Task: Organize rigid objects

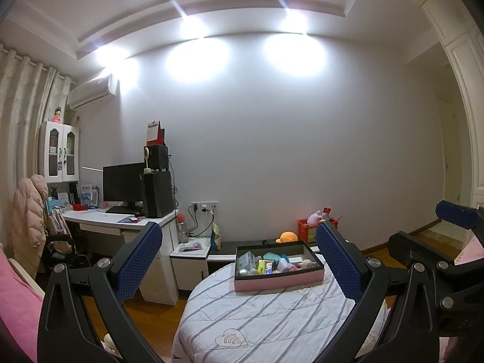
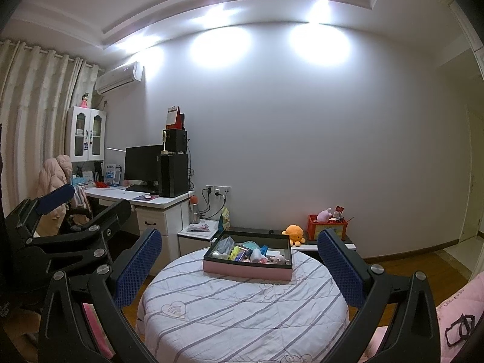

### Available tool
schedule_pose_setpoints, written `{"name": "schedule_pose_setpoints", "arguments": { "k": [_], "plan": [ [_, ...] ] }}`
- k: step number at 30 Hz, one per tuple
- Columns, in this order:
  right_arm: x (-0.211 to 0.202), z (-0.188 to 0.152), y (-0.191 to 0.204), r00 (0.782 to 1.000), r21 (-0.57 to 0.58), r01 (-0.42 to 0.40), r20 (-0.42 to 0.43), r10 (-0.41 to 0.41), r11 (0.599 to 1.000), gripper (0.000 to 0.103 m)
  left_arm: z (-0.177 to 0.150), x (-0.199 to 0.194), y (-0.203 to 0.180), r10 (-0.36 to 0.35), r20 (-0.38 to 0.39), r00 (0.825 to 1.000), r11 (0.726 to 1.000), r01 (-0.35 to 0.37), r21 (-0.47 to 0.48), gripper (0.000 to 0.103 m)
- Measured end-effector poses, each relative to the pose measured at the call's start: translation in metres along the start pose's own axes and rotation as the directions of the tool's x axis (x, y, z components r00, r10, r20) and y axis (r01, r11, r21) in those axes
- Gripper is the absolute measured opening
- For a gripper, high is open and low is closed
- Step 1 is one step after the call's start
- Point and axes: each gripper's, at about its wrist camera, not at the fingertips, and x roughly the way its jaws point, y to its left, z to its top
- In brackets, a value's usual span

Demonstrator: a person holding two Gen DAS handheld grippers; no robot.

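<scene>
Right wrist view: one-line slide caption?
Open right gripper faces a pink tray of small items on a striped round table.

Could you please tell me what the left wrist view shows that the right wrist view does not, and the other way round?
Only the left wrist view shows the right gripper from outside, at its right edge, and a pink cushion at lower left. Only the right wrist view shows the left gripper from outside, at its left edge, and a pink quilt at lower right. Both show the pink box of small items on the round striped table, the desk with its monitor, and an orange plush. Both grippers' jaws stand wide apart.
</scene>
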Motion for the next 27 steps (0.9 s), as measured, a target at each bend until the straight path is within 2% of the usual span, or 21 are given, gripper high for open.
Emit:
{"name": "schedule_pose_setpoints", "arguments": {
  "k": [27],
  "plan": [
    [-0.0032, -0.0017, -0.0015, 1.000, -0.004, 0.003, 0.002, -0.003, 1.000, 0.103, 0.0004, -0.0038, 0.0007, 0.004, -0.001, 1.000, 1.000, -0.004, 0.010, 0.103]
  ]
}}
